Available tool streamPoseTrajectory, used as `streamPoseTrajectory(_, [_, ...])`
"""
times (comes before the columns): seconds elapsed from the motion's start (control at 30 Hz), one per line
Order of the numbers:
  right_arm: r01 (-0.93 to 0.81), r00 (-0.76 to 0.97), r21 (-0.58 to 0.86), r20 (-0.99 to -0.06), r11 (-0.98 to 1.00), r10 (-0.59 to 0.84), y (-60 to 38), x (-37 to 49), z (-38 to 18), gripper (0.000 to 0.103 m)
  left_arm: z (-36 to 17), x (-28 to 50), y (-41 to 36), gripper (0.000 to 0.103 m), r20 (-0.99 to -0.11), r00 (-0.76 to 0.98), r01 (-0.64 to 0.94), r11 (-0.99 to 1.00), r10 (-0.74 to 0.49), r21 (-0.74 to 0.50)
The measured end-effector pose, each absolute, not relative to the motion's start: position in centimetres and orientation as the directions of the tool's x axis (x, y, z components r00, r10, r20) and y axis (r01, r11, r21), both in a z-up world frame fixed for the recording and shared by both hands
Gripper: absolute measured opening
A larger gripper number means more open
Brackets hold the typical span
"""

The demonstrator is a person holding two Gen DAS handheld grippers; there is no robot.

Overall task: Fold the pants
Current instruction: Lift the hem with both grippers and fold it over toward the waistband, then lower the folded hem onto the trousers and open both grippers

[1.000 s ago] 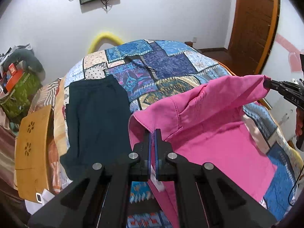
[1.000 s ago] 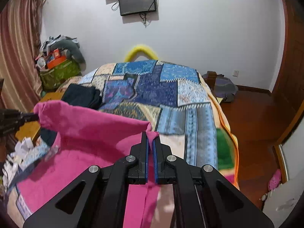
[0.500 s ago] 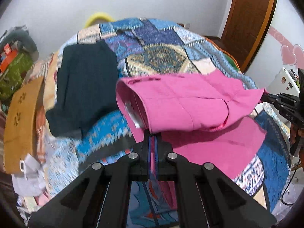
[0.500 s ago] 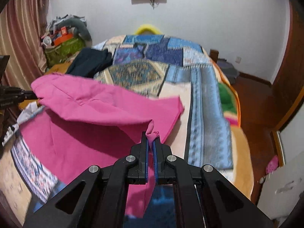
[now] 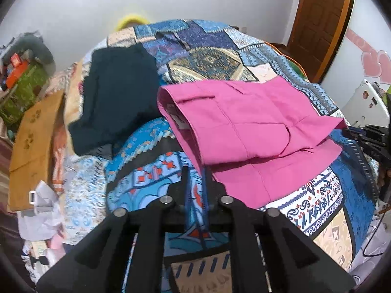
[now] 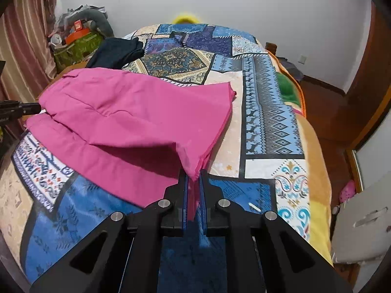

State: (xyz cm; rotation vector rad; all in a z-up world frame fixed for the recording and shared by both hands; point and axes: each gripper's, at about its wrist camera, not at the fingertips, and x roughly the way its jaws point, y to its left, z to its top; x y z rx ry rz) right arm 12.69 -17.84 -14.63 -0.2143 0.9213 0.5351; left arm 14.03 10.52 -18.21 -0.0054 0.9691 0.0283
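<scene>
Seemingly mid-release, the left gripper [image 5: 195, 171] in the left wrist view has its jaws opening, with only the patchwork blanket [image 5: 146, 185] showing through the narrow gap; the folded edge of the pink pants [image 5: 244, 127] lies just beside its right finger, no longer pinched. The pants rest doubled over on the bed, waistband end toward a dark garment [image 5: 114, 97] lying well clear on the far left side, and the right gripper [image 5: 352, 131] pokes in at the frame's right edge by the opposite corner. In the right wrist view, the right gripper [image 6: 194, 178] is nearly pressed together with a hem corner of the pink pants [image 6: 136, 112] between its blue pads, though whether the pads bite or merely flank the cloth is hard to tell. The fabric looks light, soft and limp, draping into loose creases, so it will sag anywhere unsupported; the hemmed corners and the thicker waistband seem the surest places to pinch for the next fold.
</scene>
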Motion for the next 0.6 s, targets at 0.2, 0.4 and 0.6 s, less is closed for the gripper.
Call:
streamPoseTrajectory(0.2, [-0.525, 0.56, 0.027, -0.742, 0.851, 0.369, -18.2, 11.1, -11.6, 0.018, -15.5, 13.3, 9.6, 0.06, -0.77, 0.632, -0.032, 0.996, 0.087, 0.086])
streamPoseTrajectory(0.4, [-0.607, 0.572, -0.016, -0.703, 0.794, 0.423, -15.2, 10.0, -10.1, 0.054, -14.5, 14.3, 7.6, 0.085, -0.753, 0.655, 0.023, 0.995, 0.059, 0.099])
streamPoseTrajectory(0.6, [-0.699, 0.483, -0.007, -0.742, 0.715, 0.465, -11.2, 10.5, -12.0, 0.054, -16.7, 16.1, 4.7, 0.086, -0.799, 0.598, 0.134, 0.975, 0.063, 0.177])
